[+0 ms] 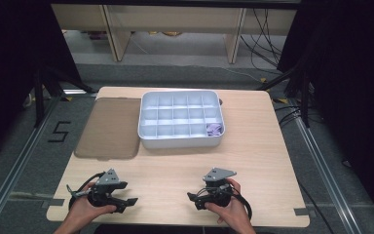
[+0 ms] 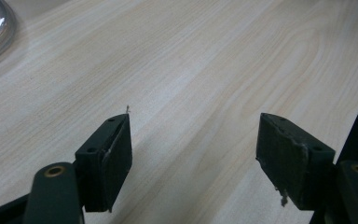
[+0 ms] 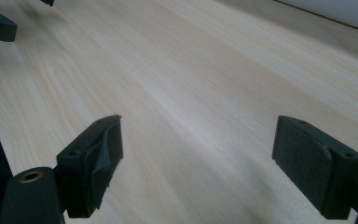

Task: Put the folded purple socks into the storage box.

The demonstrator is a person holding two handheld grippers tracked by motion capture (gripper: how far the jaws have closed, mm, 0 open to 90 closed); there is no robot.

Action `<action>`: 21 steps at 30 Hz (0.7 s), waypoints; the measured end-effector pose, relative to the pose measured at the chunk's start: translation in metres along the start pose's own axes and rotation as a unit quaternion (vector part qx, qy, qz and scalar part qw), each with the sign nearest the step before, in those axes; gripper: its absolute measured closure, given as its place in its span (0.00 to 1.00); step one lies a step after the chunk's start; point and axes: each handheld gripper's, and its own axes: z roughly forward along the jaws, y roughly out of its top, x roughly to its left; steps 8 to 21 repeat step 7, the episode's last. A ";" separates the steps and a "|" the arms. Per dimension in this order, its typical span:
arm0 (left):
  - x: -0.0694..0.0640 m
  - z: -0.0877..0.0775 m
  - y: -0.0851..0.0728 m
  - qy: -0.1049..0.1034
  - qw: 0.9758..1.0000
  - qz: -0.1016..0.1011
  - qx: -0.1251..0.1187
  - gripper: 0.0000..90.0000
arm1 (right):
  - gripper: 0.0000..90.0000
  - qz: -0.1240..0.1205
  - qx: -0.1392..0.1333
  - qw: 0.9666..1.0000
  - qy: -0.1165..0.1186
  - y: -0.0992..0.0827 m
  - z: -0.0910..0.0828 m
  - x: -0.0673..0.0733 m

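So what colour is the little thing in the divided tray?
Pale purple, in the white tray's near-right compartment; the high view shows it best.

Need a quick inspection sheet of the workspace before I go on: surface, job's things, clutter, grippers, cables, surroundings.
Surface: light wood table, bare between the grippers and the tray.
Job's things: white compartment tray at the far middle; a purple item in its near right compartment; other compartments look empty.
Clutter: brown translucent lid flat, left of the tray.
Grippers: left gripper and right gripper both open, nothing between the jaws, held near the table's near edge, pointing toward each other.
Cables: a black cable loops from the right gripper; loose cables on the floor beyond the table.
Surroundings: grey floor, metal rails, black curtains at both sides.
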 end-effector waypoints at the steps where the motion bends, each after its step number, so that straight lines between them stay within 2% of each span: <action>1: 0.000 0.000 0.000 0.000 1.000 0.000 0.000 0.30 | 0.19 -0.002 0.000 1.000 -0.003 0.000 0.000 0.000; 3: 0.000 0.000 0.000 0.001 1.000 0.001 0.000 0.29 | 0.19 0.008 0.002 1.000 0.002 0.000 0.000 0.000; 5: 0.000 0.000 0.000 0.001 1.000 0.001 0.000 0.29 | 0.19 -0.004 0.002 1.000 0.002 0.000 0.000 -0.001; 21: 0.000 0.000 0.000 0.005 1.000 0.000 -0.001 0.29 | 0.19 -0.004 0.002 1.000 0.002 0.000 0.001 -0.001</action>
